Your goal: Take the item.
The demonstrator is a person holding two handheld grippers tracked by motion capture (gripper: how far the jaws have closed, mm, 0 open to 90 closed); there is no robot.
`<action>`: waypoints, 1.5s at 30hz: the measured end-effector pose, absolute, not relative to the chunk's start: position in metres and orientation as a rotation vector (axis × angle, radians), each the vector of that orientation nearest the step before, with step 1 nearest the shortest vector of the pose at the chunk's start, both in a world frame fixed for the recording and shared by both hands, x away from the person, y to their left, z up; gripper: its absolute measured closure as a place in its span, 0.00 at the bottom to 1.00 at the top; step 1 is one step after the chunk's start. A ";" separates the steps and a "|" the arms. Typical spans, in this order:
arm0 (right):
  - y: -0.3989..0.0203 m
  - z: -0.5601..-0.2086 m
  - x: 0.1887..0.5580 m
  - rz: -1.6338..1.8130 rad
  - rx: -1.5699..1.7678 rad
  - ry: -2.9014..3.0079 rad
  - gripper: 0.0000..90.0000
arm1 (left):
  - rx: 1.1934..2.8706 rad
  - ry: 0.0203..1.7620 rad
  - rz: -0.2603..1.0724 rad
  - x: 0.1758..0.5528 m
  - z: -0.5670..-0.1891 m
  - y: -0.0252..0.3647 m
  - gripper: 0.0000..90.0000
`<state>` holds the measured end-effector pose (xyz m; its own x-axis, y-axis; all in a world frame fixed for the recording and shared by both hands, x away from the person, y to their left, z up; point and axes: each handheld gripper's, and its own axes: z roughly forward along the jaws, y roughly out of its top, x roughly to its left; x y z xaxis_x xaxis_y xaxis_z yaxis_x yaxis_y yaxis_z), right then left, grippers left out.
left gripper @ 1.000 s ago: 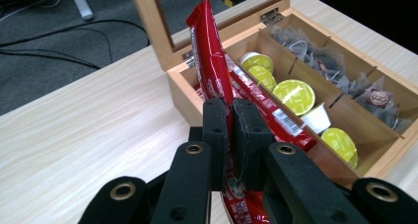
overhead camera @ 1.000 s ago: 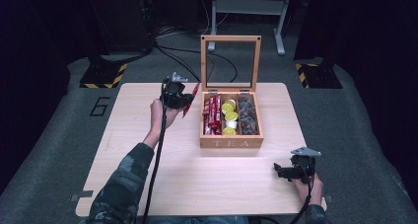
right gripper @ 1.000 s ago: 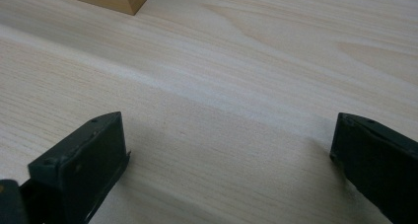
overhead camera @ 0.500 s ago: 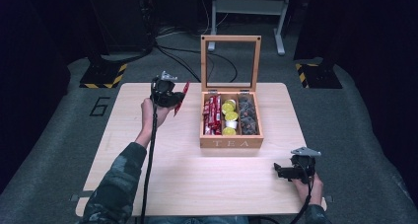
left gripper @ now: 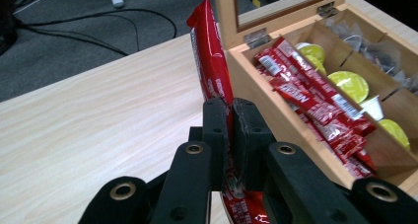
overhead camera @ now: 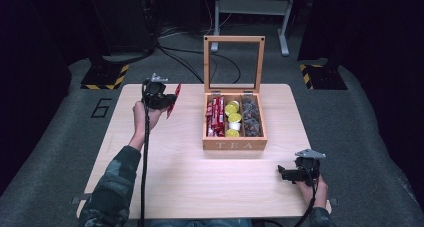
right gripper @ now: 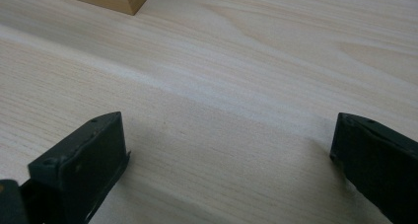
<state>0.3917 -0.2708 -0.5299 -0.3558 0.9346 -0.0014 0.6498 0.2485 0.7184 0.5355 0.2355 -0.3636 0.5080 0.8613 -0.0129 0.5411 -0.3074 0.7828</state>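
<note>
While the left gripper (left gripper: 229,130) pinches a red packet (left gripper: 212,61) between its closed jaws, lifted clear of the table (overhead camera: 165,152) just left of the open wooden tea box (overhead camera: 234,143), the grip looks narrow: the jaws clamp partway along the slick wrapper, so it could slide or swing loose with a quick move. More red packets (left gripper: 315,100) lie in the box's left compartment. The right gripper (right gripper: 226,150) rests low over bare wood near the front right corner, jaws spread wide, holding nothing.
</note>
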 end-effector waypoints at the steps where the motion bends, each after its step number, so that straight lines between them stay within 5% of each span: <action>1: -0.271 -0.530 0.392 0.887 1.444 2.094 0.00 | 1.991 1.152 0.537 0.535 -0.365 0.238 0.94; 45: -0.271 -0.530 0.392 0.886 1.445 2.094 0.00 | 1.929 1.447 0.543 0.549 -0.428 0.311 0.94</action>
